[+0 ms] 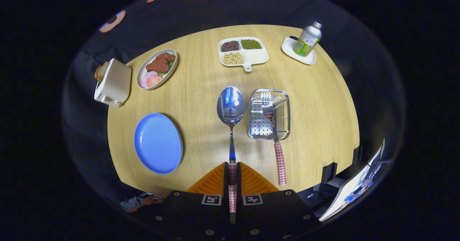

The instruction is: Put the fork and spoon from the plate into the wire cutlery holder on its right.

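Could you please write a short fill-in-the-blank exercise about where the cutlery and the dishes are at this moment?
1. The gripper has its fingers shut on the handle of the ____.
2. The fork lies with its head inside the wire cutlery holder and its checked ____ sticking out over the rim.
3. The blue plate now holds ____ pieces of cutlery.
4. The green bottle stands on a small ____ dish.

Missing words: spoon; handle; no; white

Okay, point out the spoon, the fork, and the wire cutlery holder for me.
spoon point(230, 106): gripper view, on its bowl; the fingers point(219, 181) clamp its handle.
fork point(280, 162): gripper view, on its checked handle.
wire cutlery holder point(259, 120): gripper view, on its perforated base.
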{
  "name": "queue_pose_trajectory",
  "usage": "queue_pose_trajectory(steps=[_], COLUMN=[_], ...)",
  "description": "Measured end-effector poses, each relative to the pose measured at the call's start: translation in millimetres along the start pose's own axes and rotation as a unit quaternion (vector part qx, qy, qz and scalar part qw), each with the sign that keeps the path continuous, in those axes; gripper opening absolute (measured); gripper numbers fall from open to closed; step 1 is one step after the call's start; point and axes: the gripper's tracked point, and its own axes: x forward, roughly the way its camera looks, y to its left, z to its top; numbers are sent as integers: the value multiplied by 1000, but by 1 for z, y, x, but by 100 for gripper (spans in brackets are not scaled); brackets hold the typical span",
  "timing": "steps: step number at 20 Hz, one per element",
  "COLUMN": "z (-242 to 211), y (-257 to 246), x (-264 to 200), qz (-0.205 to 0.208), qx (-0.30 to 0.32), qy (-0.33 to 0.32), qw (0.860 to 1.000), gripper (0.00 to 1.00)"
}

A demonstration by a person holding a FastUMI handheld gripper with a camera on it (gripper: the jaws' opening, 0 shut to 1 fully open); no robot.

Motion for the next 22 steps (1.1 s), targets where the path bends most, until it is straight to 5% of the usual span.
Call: queue_pose_trajectory(steps=[10, 22], z=[-1, 0], y=[-29, -35], x=[15, 32], qz=[15, 79], qx=[11, 64], qy=[84, 229], qw=[996, 968], gripper=[7, 7])
